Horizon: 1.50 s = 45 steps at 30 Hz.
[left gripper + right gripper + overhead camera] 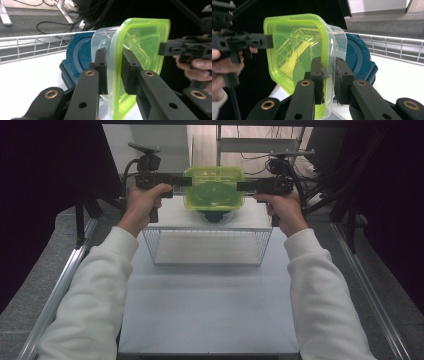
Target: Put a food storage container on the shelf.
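Observation:
A clear plastic container with a lime-green lid (214, 189) is held between both grippers beyond the wire basket. My left gripper (189, 181) is shut on its left rim; in the left gripper view the pads of the left gripper (113, 53) clamp the green edge (142, 45). From the other side my right gripper (240, 186) is shut on the right rim, and its own view shows the right gripper (328, 61) pinching the lid's edge (294, 50). A dark blue lidded box (215, 215) lies on the white surface right under it; whether they touch I cannot tell.
A white wire basket (207, 231) stands in front of the container, with its rail (37, 45) in the left gripper view. A white tabletop (210, 310) stretches toward the person. Metal frame rails (60, 285) run along both sides, and cables lie on the floor behind.

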Each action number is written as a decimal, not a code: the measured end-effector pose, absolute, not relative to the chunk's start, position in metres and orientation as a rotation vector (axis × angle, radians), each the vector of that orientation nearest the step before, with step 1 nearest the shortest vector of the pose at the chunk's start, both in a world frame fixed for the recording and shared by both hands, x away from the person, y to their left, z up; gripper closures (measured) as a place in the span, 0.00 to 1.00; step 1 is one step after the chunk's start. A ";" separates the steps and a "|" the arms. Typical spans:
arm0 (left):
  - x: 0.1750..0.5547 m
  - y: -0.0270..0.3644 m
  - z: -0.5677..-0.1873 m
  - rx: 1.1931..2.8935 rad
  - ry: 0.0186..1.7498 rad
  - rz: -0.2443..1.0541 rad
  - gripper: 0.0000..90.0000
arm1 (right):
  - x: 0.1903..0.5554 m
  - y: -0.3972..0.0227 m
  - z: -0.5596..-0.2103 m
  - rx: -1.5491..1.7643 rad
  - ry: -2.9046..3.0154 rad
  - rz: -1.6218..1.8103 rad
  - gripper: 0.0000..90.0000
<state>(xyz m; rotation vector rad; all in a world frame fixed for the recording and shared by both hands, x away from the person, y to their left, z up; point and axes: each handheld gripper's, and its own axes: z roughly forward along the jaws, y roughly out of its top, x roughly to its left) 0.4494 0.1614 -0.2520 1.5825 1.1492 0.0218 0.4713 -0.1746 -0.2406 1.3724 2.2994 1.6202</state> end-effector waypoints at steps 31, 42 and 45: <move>0.496 0.166 -0.280 1.448 1.290 -0.134 0.60 | 0.521 -0.175 -0.264 1.734 2.208 1.784 0.68; 0.476 0.171 -0.266 1.479 1.199 0.023 0.32 | 0.500 -0.177 -0.249 1.479 2.109 1.759 0.31; 0.464 0.175 -0.261 1.506 1.161 0.065 0.30 | 0.489 -0.181 -0.246 1.386 2.130 1.742 0.30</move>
